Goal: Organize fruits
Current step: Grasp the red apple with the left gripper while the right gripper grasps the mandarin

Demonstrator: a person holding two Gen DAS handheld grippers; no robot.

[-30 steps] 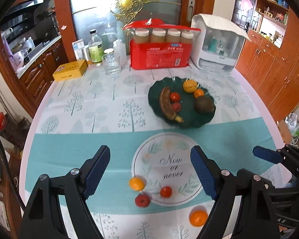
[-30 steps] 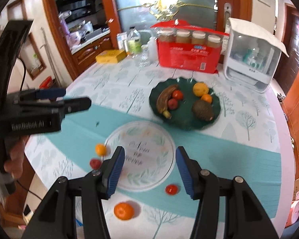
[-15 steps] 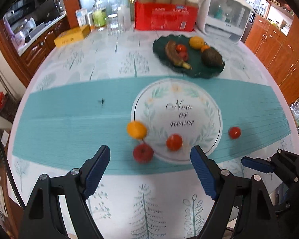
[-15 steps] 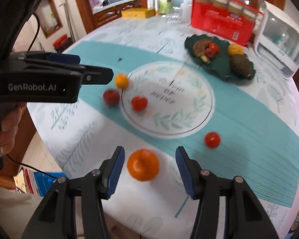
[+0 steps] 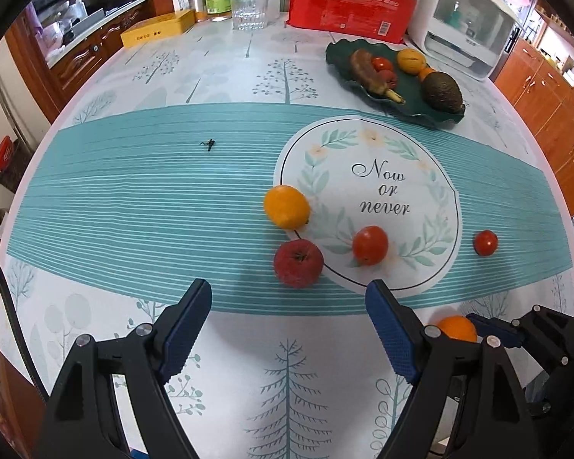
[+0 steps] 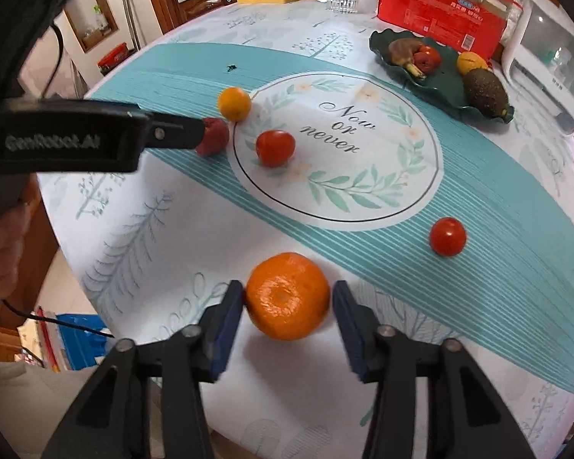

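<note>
A tangerine [image 6: 287,295] lies on the table near the front edge, between the open fingers of my right gripper [image 6: 289,300]; the left pad touches it, the right pad stands just off it. It also shows in the left wrist view [image 5: 457,327]. My left gripper [image 5: 289,308] is open and empty, just short of a red apple [image 5: 298,262]. Beside it lie a yellow-orange fruit [image 5: 286,206], a tomato [image 5: 370,245] and a smaller tomato [image 5: 485,243]. A dark green plate [image 5: 432,113] at the back right holds a banana, tomatoes, citrus and an avocado.
A red carton [image 5: 350,11], a white appliance [image 5: 467,34], a glass [image 5: 248,11], bottles and a yellow box [image 5: 157,27] line the far edge. The table's near edge [image 6: 141,306] is close to the tangerine. Cabinets stand to the right.
Both grippers have moved down and forward toward the table. The tangerine now sits between my right gripper's fingers, which have narrowed around it. The left gripper has come close to the apple.
</note>
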